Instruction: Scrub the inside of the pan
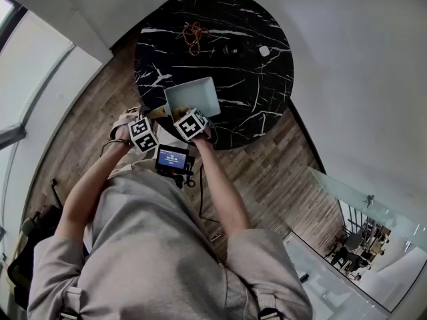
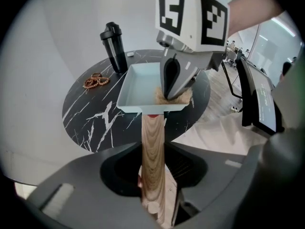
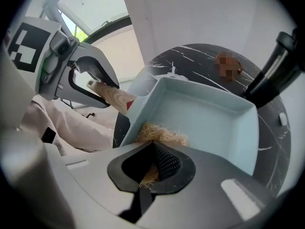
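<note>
While the left gripper (image 2: 153,173) has its jaws closed on the wooden handle (image 2: 153,142), the pan (image 1: 193,97) sits at the near edge of the worktop (image 1: 260,105), handle pointing back at the person. Right gripper (image 3: 152,168) jaws are pinched on a fibrous scrubber (image 3: 162,135) in the handle-side corner. Most of the pan floor lies ahead, away from the handle, so I'd stroke outward along that axis.

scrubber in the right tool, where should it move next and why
Probably sweep the scrubber across the pan floor toward the far wall. The right tool holds it against the near wall beside the handle, the rest of the floor lies bare ahead of it, and the left tool grips the handle to steady the pan.
</note>
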Demonstrator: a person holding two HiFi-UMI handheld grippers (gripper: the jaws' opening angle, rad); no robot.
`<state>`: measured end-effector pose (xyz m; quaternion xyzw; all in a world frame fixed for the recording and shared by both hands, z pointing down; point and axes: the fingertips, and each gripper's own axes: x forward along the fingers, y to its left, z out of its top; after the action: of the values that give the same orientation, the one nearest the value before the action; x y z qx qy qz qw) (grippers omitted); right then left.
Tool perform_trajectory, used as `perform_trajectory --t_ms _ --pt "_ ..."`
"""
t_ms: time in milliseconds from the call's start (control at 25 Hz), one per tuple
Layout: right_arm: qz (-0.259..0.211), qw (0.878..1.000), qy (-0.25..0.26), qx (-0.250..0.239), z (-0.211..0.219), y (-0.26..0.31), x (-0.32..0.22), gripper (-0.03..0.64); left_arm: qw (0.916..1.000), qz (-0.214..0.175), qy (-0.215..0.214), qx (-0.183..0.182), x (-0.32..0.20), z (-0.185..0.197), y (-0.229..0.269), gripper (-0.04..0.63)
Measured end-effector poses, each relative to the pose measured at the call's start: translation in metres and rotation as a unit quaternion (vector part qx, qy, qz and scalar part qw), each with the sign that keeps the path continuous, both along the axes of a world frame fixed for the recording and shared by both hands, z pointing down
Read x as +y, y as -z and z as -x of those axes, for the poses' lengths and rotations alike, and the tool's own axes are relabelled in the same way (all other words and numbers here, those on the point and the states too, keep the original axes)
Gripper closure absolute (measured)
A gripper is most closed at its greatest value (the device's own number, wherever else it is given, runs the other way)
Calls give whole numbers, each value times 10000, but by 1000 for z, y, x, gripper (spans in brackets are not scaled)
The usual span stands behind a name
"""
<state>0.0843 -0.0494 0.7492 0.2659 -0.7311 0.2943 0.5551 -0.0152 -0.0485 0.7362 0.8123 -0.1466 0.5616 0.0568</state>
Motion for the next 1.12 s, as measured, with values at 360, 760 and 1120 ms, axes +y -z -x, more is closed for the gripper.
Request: perform_trajectory --t_ms 360,760,1120 --pt "-1450 9846 321 919 -76 32 -23 597 9995 -89 -90 283 3 -5 4 453" --pt "-1135 9771 452 1741 -124 5 -37 597 9980 -498 -283 267 -1 -9 2 453" --pt "-1415 9732 457 1757 -116 -2 -58 598 9971 -405 -495 421 3 -14 7 453"
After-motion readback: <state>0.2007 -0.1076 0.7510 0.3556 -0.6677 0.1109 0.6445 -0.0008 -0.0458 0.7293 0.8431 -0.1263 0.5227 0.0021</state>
